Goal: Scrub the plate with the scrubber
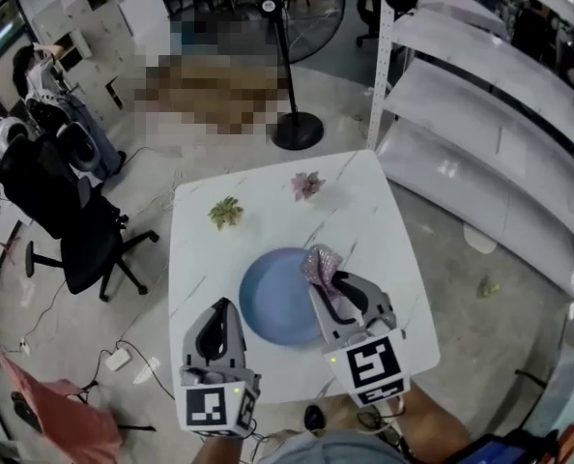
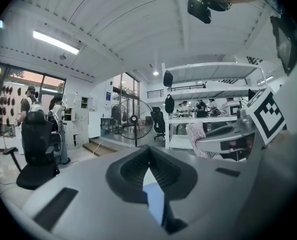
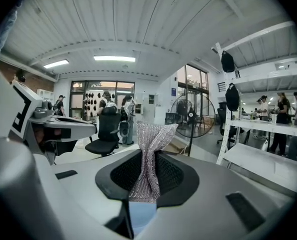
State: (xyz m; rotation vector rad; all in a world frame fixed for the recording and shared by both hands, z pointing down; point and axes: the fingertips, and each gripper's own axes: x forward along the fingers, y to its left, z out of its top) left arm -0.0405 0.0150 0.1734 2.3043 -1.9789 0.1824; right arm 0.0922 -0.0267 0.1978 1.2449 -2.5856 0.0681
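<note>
The right gripper [image 1: 324, 283] has its fingers [image 3: 174, 176] clamped on the scrubber [image 3: 151, 139], pinching it at the waist so that a fan of it stands out past the fingertips. That looks deliberate: the free end is the part meant to meet the plate [image 1: 272, 303], with the hard fingers kept off the dish. From where I stand the free end sits over the plate's rim, just ahead of the right fingertips. I cannot tell if it is pressing down yet or only hovering.

The left gripper [image 1: 221, 307] waits with its fingers [image 2: 128, 171] together at the tips and nothing between them. The plate's near edge lies just beyond and below those tips, showing blue through the gap under them. My guess is that this gripper is there to steady the plate, since a smooth dish on a smooth surface [image 1: 364, 220] would slide under a rubbing stroke.

The scrubber is a silvery woven mesh with a faint pink tint, soft and crumpled. It bunches narrow where the ribbed dark pads squeeze it and flares above. It should give easily and follow the plate's curve. The plate is round, shallow, matt blue and looks bare. The surface is white with thin grey veins, like marble.

Well beyond both sets of fingertips lie a small green sprig [image 1: 226, 211] and a pink flower-like piece [image 1: 307, 184], clear of the work.
</note>
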